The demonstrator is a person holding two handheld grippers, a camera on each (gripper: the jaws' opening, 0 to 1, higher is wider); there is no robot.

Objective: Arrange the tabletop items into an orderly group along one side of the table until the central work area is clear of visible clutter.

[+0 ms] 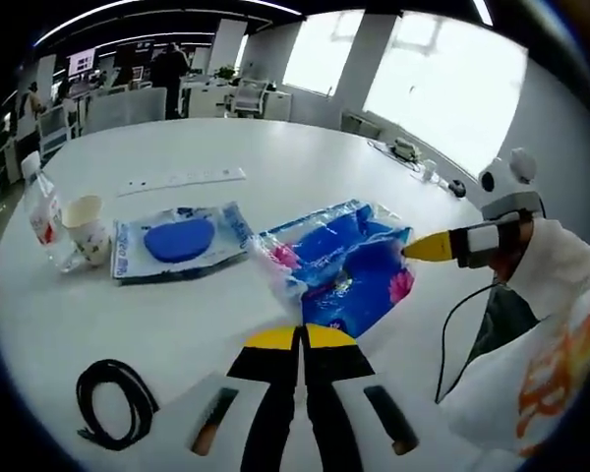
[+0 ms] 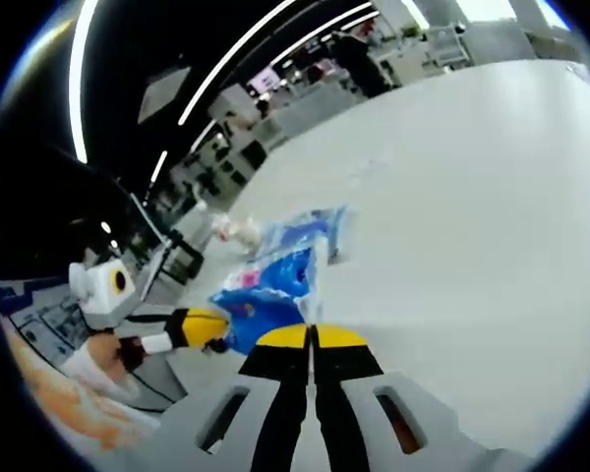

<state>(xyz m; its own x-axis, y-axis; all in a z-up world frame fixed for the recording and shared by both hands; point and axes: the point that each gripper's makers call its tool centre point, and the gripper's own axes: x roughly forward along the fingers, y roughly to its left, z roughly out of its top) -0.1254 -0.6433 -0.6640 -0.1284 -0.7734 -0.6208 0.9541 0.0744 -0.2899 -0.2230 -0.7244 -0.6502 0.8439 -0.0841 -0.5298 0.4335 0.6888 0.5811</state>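
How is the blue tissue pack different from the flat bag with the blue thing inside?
The blue tissue pack is puffy and crumpled, with pink flowers; the flat bag lies smooth, with a blue oval inside. The tissue pack sits just ahead of the left gripper; the flat bag lies beside the paper cup. Both are blue-and-white plastic.

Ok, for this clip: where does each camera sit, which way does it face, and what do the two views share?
Left gripper view: rides the left gripper, jaws closed, facing the white table; right gripper and a sleeve enter at right.
Right gripper view: rides the right gripper, jaws closed, rolled, facing across the table; left gripper enters at left.
Shared: blue tissue pack.
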